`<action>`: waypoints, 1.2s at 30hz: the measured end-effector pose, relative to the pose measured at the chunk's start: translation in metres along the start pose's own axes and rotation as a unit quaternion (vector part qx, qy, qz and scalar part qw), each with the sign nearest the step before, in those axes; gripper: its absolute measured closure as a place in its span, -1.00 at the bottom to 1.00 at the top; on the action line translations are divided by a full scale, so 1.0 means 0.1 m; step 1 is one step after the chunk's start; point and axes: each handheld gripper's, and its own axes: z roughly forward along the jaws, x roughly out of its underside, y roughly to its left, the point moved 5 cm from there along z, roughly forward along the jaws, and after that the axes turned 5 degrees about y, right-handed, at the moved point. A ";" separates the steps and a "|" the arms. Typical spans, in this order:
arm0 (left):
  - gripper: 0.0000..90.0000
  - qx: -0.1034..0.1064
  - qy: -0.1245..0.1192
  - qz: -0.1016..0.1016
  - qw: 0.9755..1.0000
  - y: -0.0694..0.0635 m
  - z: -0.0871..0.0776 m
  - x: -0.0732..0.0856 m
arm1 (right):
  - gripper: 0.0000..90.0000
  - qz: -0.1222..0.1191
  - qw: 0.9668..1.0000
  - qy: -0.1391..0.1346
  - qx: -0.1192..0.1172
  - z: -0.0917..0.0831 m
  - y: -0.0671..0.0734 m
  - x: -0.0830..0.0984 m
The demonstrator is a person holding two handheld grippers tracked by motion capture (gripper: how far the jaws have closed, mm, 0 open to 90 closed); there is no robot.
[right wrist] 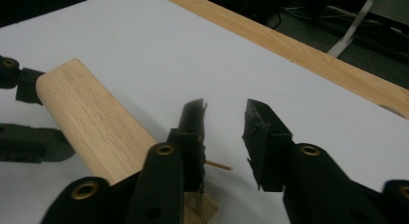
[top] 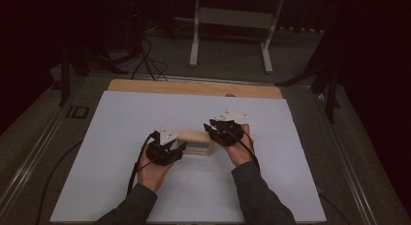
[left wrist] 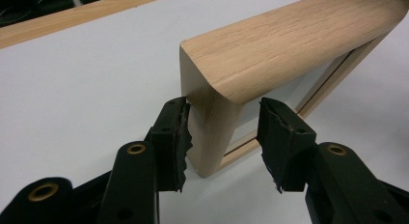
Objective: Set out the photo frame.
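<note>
Wooden frame upright (apparently) between left tongs.

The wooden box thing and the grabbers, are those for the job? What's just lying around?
For the job: wooden frame, left gripper, right gripper, white board.
Just about: white stand, floor cables.
</note>
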 end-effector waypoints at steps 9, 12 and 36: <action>0.21 0.001 0.002 -0.001 1.000 0.01 0.02 0.01 | 0.26 0.032 0.999 -0.005 -0.015 0.03 -0.04 0.00; 0.20 0.002 0.002 -0.002 1.000 0.01 0.02 0.01 | 0.20 0.040 0.999 -0.010 -0.025 0.02 -0.05 -0.01; 0.19 0.012 0.005 -0.012 1.000 0.01 0.06 0.02 | -0.28 -0.002 0.997 0.000 -0.079 -0.06 0.11 0.19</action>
